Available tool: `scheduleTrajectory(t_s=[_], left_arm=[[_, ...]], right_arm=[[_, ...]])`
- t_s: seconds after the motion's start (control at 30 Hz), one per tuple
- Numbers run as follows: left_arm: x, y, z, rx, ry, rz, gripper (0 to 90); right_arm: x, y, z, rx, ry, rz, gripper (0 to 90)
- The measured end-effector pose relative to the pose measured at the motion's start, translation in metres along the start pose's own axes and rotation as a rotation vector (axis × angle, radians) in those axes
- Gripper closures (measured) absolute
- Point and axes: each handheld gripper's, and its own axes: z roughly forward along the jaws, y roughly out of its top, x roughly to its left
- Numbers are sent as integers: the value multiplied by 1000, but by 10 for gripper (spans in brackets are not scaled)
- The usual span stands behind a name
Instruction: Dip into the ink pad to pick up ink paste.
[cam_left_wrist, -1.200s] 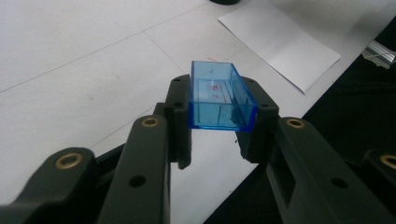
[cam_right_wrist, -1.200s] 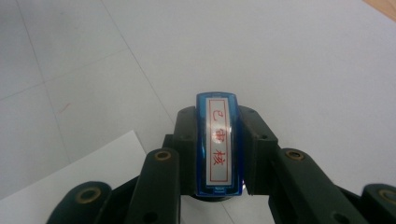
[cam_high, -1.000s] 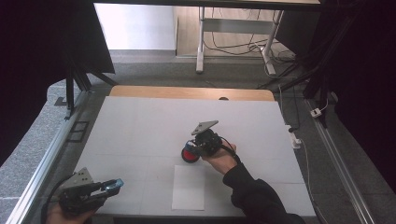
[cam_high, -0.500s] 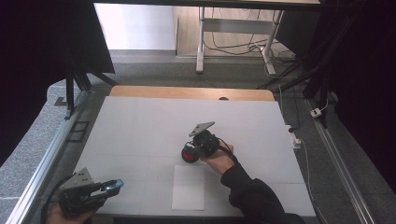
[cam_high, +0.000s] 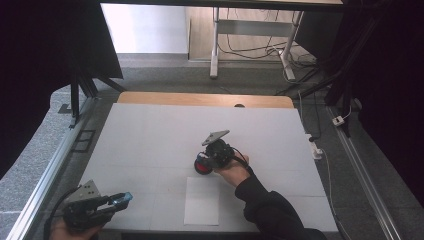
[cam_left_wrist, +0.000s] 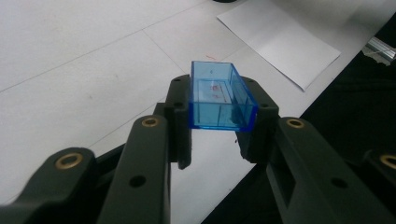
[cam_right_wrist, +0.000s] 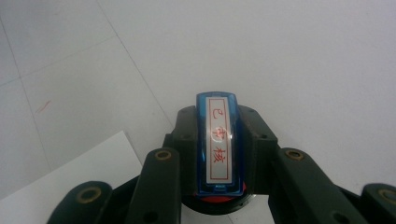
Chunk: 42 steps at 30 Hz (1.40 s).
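Fingers pinching blue stamp — red lettering legible from right gripper view

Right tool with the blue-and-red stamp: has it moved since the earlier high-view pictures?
Yes. The right tool has slid slightly nearer the white paper sheet, toward the table's near edge.

We see the paper sheet flat on the surface, the stamp just behind it, the cap far left.

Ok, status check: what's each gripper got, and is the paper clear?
Left gripper shut on blue cap. Right gripper shut on stamp, beside white paper. Nothing lies on the paper.
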Motion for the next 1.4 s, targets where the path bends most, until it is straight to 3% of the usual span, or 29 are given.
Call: scheduleTrajectory(t_s=[0.13,0.37,0.63,0.9,1.03,1.13,1.3,1.4], left_arm=[[0,0,0,1,0,2,682],[0,0,0,3,-2,1,682],[0,0,0,5,-2,0,682],[0,-1,-1,1,-1,-4,682],[0,-1,-2,0,1,-3,682],[0,-1,-2,0,2,-3,681],[0,-1,-2,0,3,-5,681],[0,-1,-2,1,4,-5,681]], right_arm=[[0,-1,0,-7,0,-1,716],[-7,-4,0,-27,35,41,716],[2,-3,1,-20,-11,-8,716],[-2,-2,0,-18,9,32,713],[-1,-1,-1,-6,2,18,711],[-2,0,-5,-33,28,39,711],[0,6,-20,-90,31,37,711],[0,9,-27,-93,21,26,711]])
